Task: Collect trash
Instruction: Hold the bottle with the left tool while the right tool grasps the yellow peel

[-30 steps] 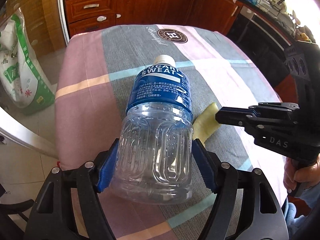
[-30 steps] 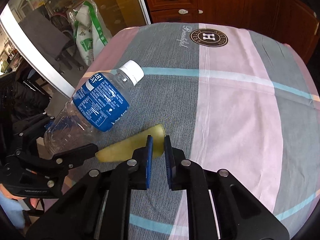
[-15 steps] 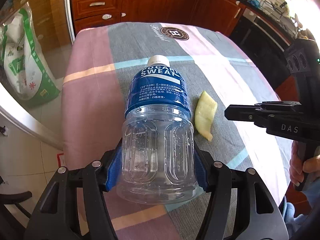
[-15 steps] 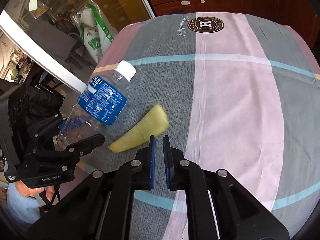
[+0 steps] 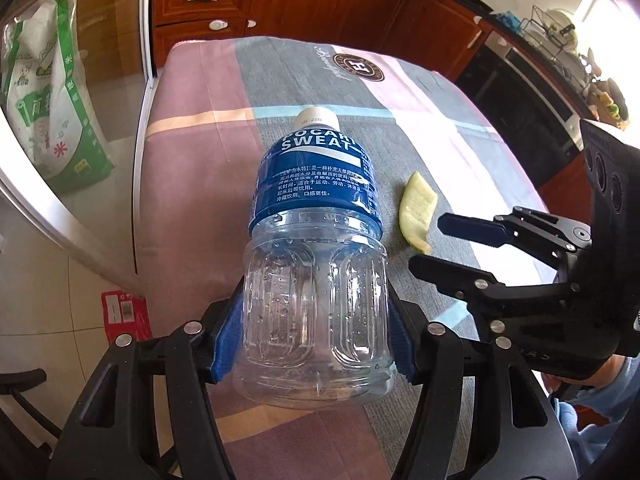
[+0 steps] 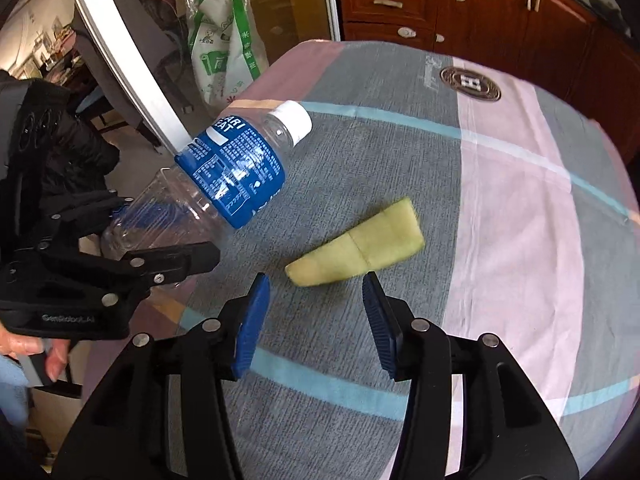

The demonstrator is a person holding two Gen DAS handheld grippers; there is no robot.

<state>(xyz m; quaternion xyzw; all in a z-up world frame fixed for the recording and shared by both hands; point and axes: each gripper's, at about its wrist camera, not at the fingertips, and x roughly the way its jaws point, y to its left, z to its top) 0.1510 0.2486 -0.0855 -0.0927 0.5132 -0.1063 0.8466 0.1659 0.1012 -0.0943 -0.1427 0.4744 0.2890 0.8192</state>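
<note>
— Clear ribbed plastic, blue label, white cap: one bottle (image 5: 316, 264), pinched at its base by the left gripper (image 5: 316, 332) above the cloth (image 5: 192, 168).
— And to its right?
— One soft, pale-green wedge of peel (image 6: 358, 246) flat on the woven cloth, just ahead of the right gripper (image 6: 316, 300), whose ridged blue pads are spread wide.

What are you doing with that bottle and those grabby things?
A person is picking up trash from a table using a grabbing tool in each hand. The left tool is clamped around the clear bottom half of an empty plastic bottle and holds it above the tablecloth. The right tool is open, with its two blue-padded fingers spread just short of a yellow-green peel lying on the cloth. The peel has not been grabbed yet.
</note>
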